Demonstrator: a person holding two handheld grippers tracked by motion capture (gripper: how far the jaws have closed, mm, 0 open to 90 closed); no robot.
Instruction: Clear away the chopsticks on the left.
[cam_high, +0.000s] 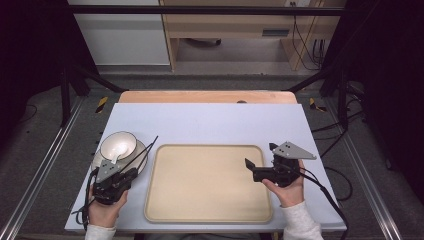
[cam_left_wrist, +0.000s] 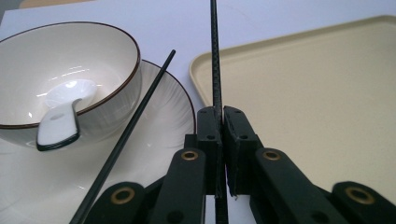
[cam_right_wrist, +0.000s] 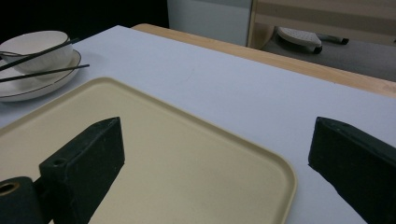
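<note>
So the big beige tray (cam_high: 209, 210) in the middle of the table (cam_high: 210, 120) has nothing on it yet, which tells me this is barely started, and I'd guess the dishes are meant to end up on it. Off to its left sits one plate (cam_high: 98, 161) with one white bowl (cam_high: 118, 144) on top, and one white spoon (cam_left_wrist: 60, 123) lying inside the bowl. Then two black chopsticks: the left gripper (cam_left_wrist: 222, 112) is clenched tight on one chopstick (cam_left_wrist: 215, 56), pinched right between its jaws and sticking out over the edge of the tray, while the other chopstick (cam_left_wrist: 135, 126) is lying loose across the plate next to the bowl. The right gripper (cam_high: 256, 165) just hovers over the tray's right side, jaws spread wide with nothing in them. So, one stick picked up, everything else untouched.
</note>
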